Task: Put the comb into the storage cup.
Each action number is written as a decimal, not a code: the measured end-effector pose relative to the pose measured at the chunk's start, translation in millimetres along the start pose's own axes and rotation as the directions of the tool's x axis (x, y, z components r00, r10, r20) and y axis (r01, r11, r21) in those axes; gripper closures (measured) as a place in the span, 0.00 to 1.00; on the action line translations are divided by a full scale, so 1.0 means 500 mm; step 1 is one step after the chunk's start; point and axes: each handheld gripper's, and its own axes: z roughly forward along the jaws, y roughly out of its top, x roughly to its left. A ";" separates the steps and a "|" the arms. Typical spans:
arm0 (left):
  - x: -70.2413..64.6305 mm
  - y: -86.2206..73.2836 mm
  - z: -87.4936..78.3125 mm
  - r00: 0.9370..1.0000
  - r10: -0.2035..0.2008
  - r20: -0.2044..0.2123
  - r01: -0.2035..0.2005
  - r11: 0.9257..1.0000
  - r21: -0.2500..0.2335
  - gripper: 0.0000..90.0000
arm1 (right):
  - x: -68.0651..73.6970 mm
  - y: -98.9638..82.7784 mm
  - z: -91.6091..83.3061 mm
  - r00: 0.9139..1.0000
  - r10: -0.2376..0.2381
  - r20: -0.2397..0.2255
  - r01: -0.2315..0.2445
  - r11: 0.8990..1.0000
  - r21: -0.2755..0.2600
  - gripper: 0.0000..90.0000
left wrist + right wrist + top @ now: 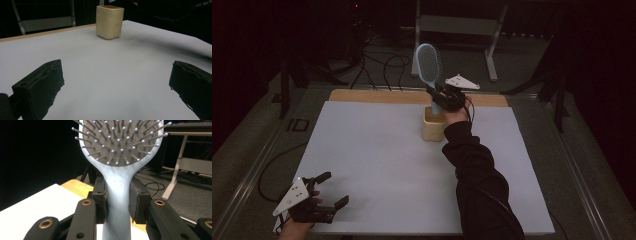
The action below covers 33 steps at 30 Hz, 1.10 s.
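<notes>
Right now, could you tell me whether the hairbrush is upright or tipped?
Upright: the hairbrush stands head up, handle down at the cup, clamped in the right gripper.

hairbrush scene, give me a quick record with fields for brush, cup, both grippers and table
brush: pale blue hairbrush, upright, head up, handle end down at the mouth of the cup
cup: cream square cup, upright on the white sheet, far of centre
right gripper: right gripper shut on the brush's neck, above the cup
left gripper: left gripper open, holds nothing, low at the near left corner, aimed towards the cup
table: white sheet on a wooden top; the wood shows along the far edge
</notes>
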 end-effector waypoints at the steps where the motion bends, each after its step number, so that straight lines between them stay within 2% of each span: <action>1: 0.000 0.000 0.000 1.000 0.000 0.000 0.000 1.000 0.000 0.00 | -0.001 -0.004 0.001 1.000 0.002 0.003 -0.002 1.000 0.003 0.78; 12: 0.000 -0.001 0.000 1.000 0.002 -0.001 -0.002 1.000 0.004 0.00 | -0.008 -0.041 0.004 1.000 0.014 -0.010 -0.013 1.000 0.017 0.78; 23: 0.000 -0.001 0.001 1.000 0.003 -0.004 -0.003 1.000 0.007 0.00 | -0.011 -0.070 -0.001 0.999 -0.001 -0.034 0.002 1.000 0.016 0.78; 28: 0.001 -0.001 0.001 1.000 0.003 -0.003 -0.003 1.000 0.008 0.00 | -0.010 -0.080 -0.008 0.999 -0.012 -0.036 0.013 1.000 0.017 0.78; 33: 0.000 -0.001 0.002 1.000 0.003 -0.006 -0.003 1.000 0.007 0.00 | -0.007 -0.083 -0.014 0.998 -0.048 -0.029 0.049 0.999 0.022 0.78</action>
